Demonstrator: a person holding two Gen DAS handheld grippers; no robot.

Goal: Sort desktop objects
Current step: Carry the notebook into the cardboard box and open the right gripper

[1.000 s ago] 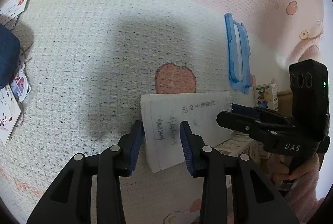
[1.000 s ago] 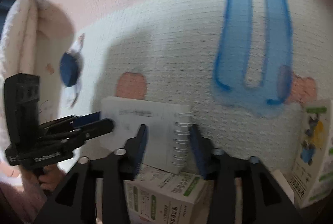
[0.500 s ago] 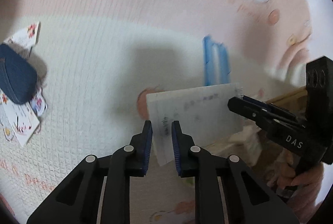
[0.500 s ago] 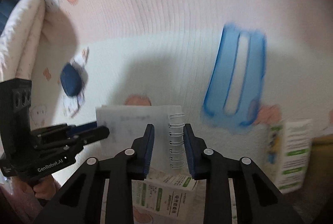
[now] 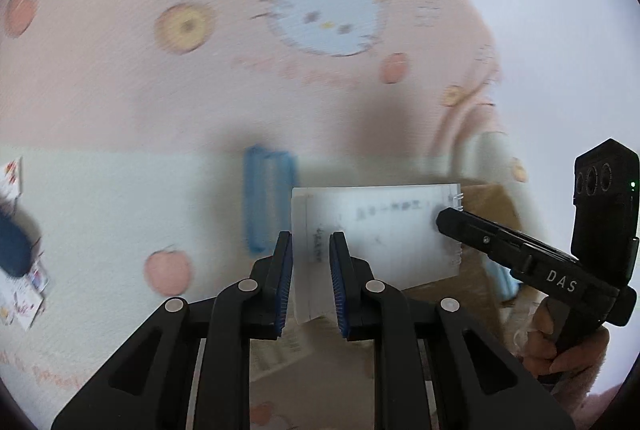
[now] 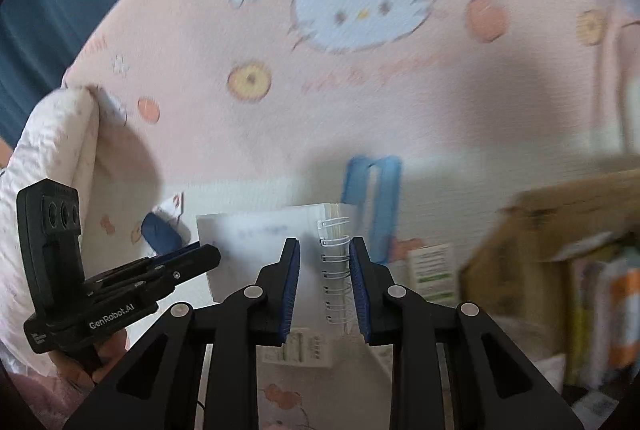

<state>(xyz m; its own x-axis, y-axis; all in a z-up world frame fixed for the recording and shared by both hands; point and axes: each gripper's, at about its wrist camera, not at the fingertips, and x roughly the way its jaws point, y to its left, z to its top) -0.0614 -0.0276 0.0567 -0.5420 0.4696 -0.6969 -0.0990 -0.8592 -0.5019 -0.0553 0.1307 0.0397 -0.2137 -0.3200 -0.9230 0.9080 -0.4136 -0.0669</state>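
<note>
Currently both grippers pinch one spiral notepad point(image 5: 384, 234), held in the air above the patterned cloth point(image 5: 120, 190). Left gripper point(image 5: 310, 262): blue pads clamp the notepad's plain edge, the one opposite the coil; handwriting shows on the top page, blurred and unreadable. Right gripper point(image 6: 324, 270): pads close on the coil-bound edge, wire coil point(image 6: 334, 266) between them. In the left wrist view the right gripper comes in from the right, its tip on the coil corner, with a hand point(image 5: 556, 346) on its handle. In the right wrist view the left gripper point(image 6: 200, 256) comes in from the left and meets the far edge of the notepad.

Below, on the cloth: blue plastic frame point(image 6: 374, 198) lying flat beyond the notepad; dark blue pouch point(image 6: 160, 232) to the left, resting on printed cards point(image 5: 24, 294); green-and-white box point(image 6: 432, 270) beside a cardboard box point(image 6: 540, 230) on the right; another green-print box point(image 6: 298, 346) under the notepad. Both views are motion-blurred.
</note>
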